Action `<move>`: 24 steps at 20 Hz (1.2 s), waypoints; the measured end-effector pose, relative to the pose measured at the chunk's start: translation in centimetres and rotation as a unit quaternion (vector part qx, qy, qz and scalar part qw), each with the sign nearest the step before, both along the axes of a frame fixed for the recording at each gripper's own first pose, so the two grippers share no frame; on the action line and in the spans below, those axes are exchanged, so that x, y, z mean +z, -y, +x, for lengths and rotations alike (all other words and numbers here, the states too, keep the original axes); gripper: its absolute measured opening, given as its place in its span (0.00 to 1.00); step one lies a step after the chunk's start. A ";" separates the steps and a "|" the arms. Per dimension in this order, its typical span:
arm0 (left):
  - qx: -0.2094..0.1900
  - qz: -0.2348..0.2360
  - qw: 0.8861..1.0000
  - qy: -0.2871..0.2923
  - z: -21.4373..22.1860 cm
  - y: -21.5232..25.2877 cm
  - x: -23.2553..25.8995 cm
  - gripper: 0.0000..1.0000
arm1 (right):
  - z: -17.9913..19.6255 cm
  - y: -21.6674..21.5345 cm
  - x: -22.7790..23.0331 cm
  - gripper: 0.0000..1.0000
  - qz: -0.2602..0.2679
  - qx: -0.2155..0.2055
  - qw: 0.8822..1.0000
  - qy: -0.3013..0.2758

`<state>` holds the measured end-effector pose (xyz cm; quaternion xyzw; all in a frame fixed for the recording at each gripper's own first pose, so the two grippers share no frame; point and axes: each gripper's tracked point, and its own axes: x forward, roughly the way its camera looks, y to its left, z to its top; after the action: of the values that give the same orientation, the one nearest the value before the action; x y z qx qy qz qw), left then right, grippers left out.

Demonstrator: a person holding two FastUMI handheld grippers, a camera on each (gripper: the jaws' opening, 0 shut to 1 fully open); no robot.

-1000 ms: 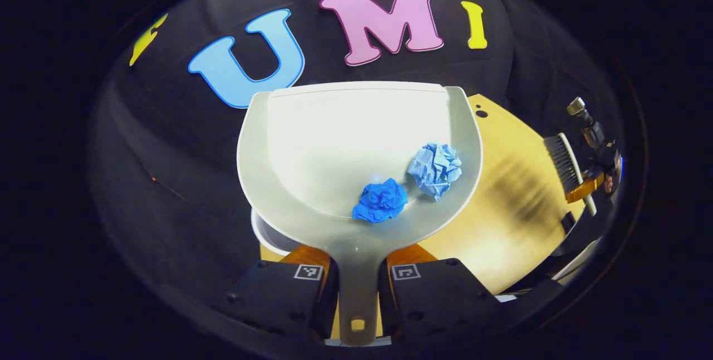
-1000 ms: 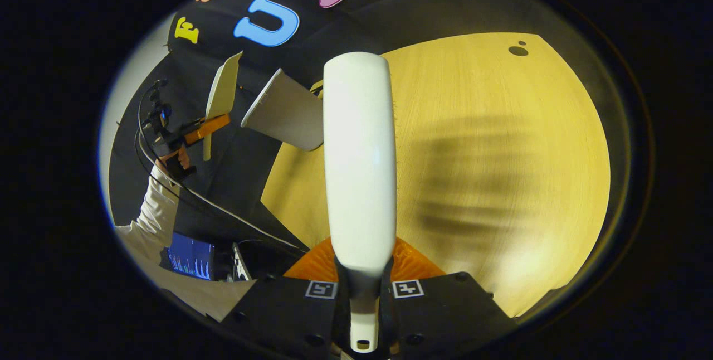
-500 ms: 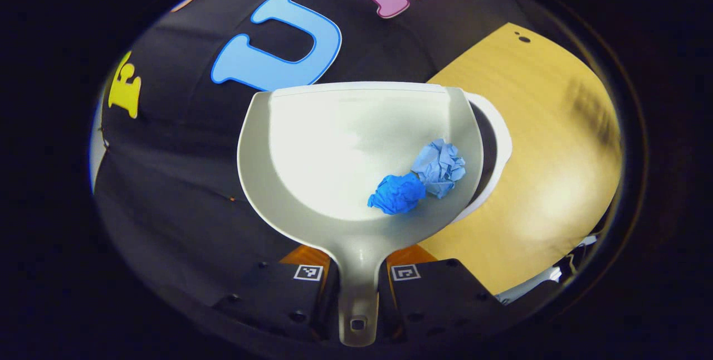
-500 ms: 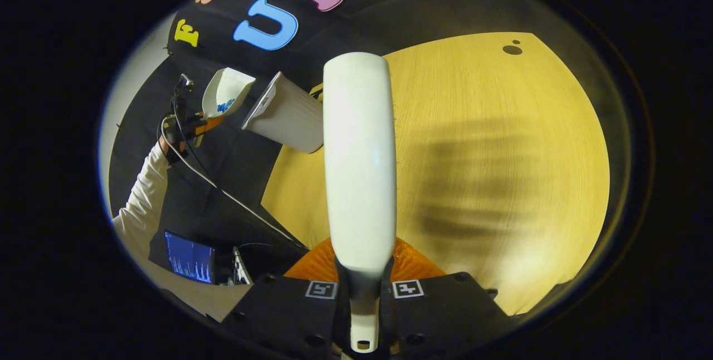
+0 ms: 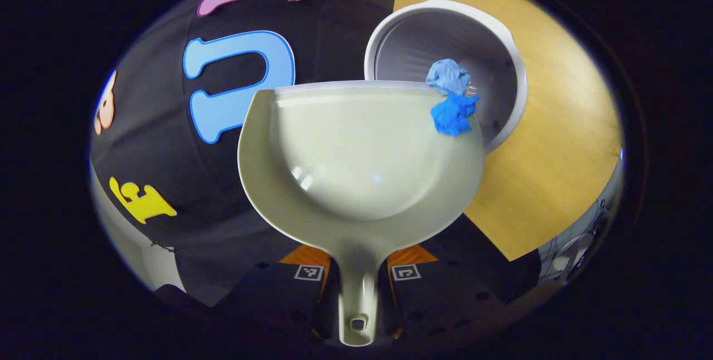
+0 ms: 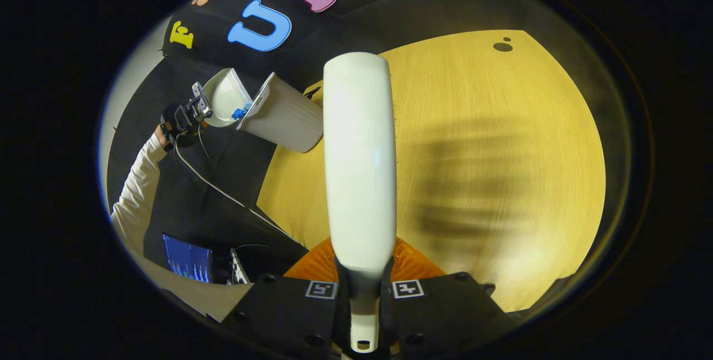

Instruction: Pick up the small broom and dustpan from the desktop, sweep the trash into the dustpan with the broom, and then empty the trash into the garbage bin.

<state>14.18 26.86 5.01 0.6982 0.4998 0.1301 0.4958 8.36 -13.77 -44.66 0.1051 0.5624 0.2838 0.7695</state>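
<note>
Left gripper view: left claw (image 5: 356,276) pinches the dustpan (image 5: 356,154) handle, two blue paper wads (image 5: 452,105) at its lip over the garbage bin (image 5: 515,87) on the bench (image 5: 557,142); off-centre, they might miss. Right claw (image 6: 365,293) clamps the broom (image 6: 360,159).

Pale wooden table (image 6: 501,142) — white garbage bin (image 6: 287,120) stands at its edge.
</note>
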 end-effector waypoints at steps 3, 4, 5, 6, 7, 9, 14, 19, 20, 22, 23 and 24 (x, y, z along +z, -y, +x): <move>-0.039 0.067 0.997 -0.017 0.4 -0.6 1.0 0.28 | -0.3 0.4 -0.4 0.22 -0.015 0.002 1.000 0.002; -0.052 0.086 0.995 -0.016 0.3 -0.9 1.2 0.28 | -0.4 0.5 -0.5 0.21 -0.020 0.002 1.000 0.002; -0.068 0.094 0.993 -0.011 0.4 -0.7 1.2 0.28 | -0.4 0.7 -0.7 0.22 -0.026 -0.001 1.000 0.001; -0.084 0.087 0.993 0.001 0.6 -0.8 1.0 0.28 | -0.5 1.0 -0.8 0.22 -0.032 -0.005 0.999 0.004; -0.092 0.075 0.993 0.021 0.6 -1.0 1.1 0.28 | -0.4 1.0 -0.9 0.22 -0.034 -0.008 0.999 0.004; -0.095 0.029 0.993 0.071 0.7 -0.8 1.1 0.29 | -0.4 1.0 -0.8 0.22 -0.032 -0.017 0.999 0.002; -0.094 -0.165 0.963 0.189 1.8 0.8 -0.9 0.26 | 1.2 0.7 0.0 0.21 -0.030 -0.061 0.998 0.004; -0.039 -0.406 0.878 0.252 3.9 7.0 -4.5 0.28 | 2.8 -0.1 1.5 0.22 -0.074 -0.076 0.994 0.035; -0.022 -0.445 0.861 0.246 4.3 8.7 -6.1 0.28 | 2.9 -0.6 2.0 0.21 -0.078 -0.074 0.993 0.040; 0.010 -0.500 0.833 0.234 4.7 12.4 -9.6 0.26 | 3.1 -2.3 3.1 0.22 -0.064 -0.080 0.994 0.045; 0.031 -0.530 0.817 0.227 3.6 14.5 -11.6 0.26 | 3.1 -3.0 3.0 0.22 -0.063 -0.082 0.994 0.043; 0.060 -0.562 0.796 0.217 2.5 16.4 -14.0 0.28 | 3.4 -3.5 3.0 0.22 -0.072 -0.085 0.993 0.040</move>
<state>16.64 10.50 -9.00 0.2191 0.4057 0.0041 0.8874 11.79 -10.27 -41.67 0.0855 0.5393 0.1804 0.8181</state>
